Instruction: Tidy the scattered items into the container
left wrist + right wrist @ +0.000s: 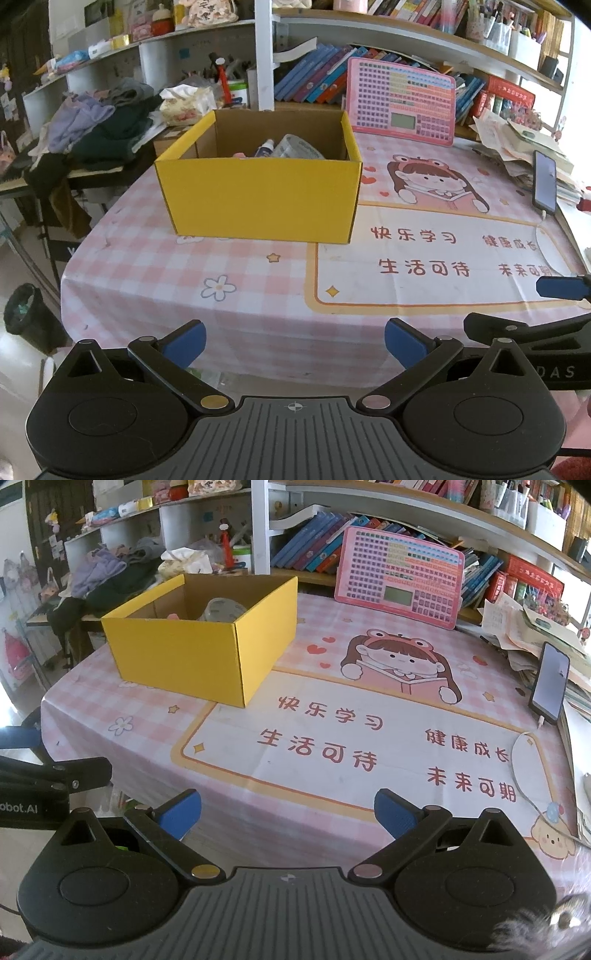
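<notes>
A yellow cardboard box (258, 195) stands on the pink checked tablecloth (258, 295), far centre in the left wrist view and far left in the right wrist view (184, 657). Inside it lie a small bottle (266, 147), a roll of clear tape (297, 147) and something pink. The tape also shows in the right wrist view (223, 610). My left gripper (294, 345) is open and empty at the table's near edge, well short of the box. My right gripper (288, 814) is open and empty, beside the left one.
A pink learning tablet (400, 578) leans on the bookshelf behind. A phone (550, 683) with a white cable lies at the right by stacked papers (532, 635). Piled clothes (99, 125) sit on a side table to the left. A bin (26, 314) stands below left.
</notes>
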Motion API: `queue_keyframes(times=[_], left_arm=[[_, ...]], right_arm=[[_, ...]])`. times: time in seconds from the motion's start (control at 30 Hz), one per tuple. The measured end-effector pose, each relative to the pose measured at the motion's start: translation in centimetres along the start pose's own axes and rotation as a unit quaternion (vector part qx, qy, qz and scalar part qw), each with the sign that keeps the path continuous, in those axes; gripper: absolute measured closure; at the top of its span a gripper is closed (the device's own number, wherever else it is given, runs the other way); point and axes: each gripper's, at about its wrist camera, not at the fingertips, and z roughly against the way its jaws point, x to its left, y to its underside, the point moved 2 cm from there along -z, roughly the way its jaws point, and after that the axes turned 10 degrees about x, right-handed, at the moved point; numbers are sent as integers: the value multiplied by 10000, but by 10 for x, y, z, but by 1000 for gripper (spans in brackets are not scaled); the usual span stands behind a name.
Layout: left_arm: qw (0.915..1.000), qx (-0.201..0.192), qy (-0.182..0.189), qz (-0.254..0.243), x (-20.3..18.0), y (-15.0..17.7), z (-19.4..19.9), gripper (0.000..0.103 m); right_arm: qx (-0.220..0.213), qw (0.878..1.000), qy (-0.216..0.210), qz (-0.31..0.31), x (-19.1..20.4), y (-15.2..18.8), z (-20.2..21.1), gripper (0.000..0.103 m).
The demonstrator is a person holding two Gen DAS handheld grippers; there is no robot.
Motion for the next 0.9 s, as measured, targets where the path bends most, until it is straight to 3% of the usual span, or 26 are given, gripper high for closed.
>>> queue_keyframes(times=[0.9], left_arm=[[10000,1,23,51,3,1,1,0]], right_arm=[[18,10000,-38,50,4,0,0,2]])
